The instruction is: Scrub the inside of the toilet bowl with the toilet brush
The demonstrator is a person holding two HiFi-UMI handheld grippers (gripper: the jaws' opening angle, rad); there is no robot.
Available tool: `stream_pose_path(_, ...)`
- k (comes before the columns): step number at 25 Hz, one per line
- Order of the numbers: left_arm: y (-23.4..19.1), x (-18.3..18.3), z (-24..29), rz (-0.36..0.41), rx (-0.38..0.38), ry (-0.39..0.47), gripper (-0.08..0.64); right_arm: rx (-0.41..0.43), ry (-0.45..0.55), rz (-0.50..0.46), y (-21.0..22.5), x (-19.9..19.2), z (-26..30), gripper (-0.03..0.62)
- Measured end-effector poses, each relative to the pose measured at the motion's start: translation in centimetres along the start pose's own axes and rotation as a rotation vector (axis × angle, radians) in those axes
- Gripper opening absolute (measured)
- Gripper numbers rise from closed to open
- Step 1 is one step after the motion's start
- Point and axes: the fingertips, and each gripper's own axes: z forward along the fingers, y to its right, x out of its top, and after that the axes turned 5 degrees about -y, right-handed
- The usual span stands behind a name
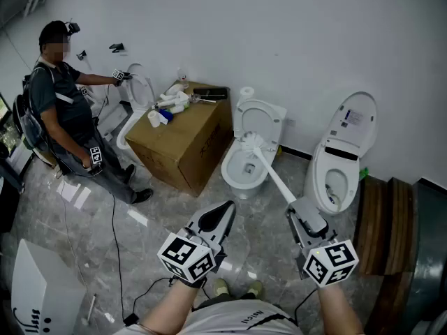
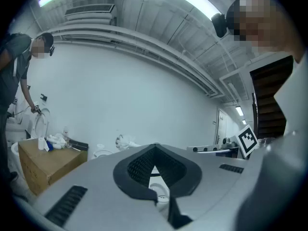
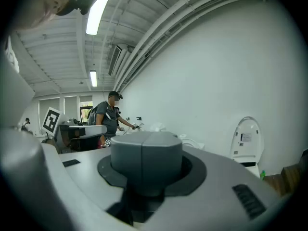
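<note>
A white toilet (image 1: 246, 165) with its lid up stands on the floor ahead of me. The toilet brush has a white bristle head (image 1: 253, 143) that sits over the back part of the bowl. Its long white handle (image 1: 276, 179) slants down to my right gripper (image 1: 296, 208), which is shut on the handle's grey end (image 3: 146, 161). My left gripper (image 1: 228, 210) hangs shut and holds nothing, a little in front of the bowl and left of the handle. In the left gripper view the brush head (image 2: 125, 142) shows beyond the closed jaws.
A cardboard box (image 1: 187, 144) with bottles on top stands left of the toilet. A second toilet (image 1: 341, 160) is to the right, with wooden steps (image 1: 383, 213) beside it. A person (image 1: 66, 114) works at a third toilet at far left. Cables cross the floor.
</note>
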Motion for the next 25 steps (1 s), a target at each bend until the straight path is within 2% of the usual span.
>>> stream_pose_path(10,0.0,-0.3,0.3,-0.006,0.015,-0.008,0.008,0.01,-0.01,0.01,0.5,-0.2,0.0,0.154)
stream_pose_path(16,-0.4,-0.3,0.2,0.013,0.054,0.002,0.008,0.021,0.005,0.068,1.8,-0.2,-0.6,0.155)
stream_pose_path(25,-0.2,-0.6,0.9,0.023,0.107,0.019,0.008,0.042,-0.007,0.078,4.0,-1.4,-1.4,0.155)
